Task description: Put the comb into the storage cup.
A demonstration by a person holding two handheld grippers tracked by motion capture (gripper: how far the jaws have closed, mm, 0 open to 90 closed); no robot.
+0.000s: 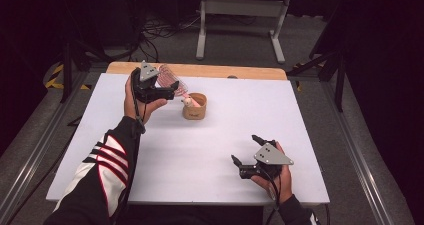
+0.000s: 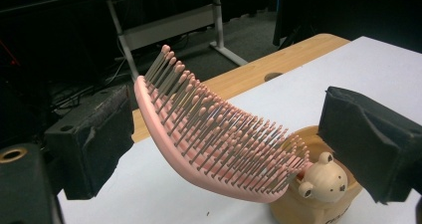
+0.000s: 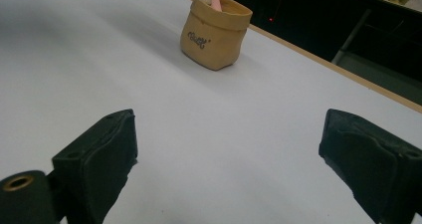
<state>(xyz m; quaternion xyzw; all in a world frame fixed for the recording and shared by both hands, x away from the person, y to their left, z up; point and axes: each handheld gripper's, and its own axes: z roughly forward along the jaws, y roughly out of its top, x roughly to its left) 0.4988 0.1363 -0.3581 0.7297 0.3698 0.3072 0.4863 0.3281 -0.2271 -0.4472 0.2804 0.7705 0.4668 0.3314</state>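
Note:
A pink hairbrush leans out of a tan cup, its bristled head up and its handle down in the cup. A small bear figure sits on the cup's rim. My left gripper is open, with one jaw on each side of the brush head and neither touching it. In the high view this gripper hovers just left of the cup, with the brush beside it. My right gripper rests open near the front right, with nothing between its jaws. From the right gripper the cup stands far ahead.
The white tabletop ends in a wooden strip at the far side. Beyond it on the floor stand a white desk frame, cables and dark stands. Open white surface lies between the cup and my right gripper.

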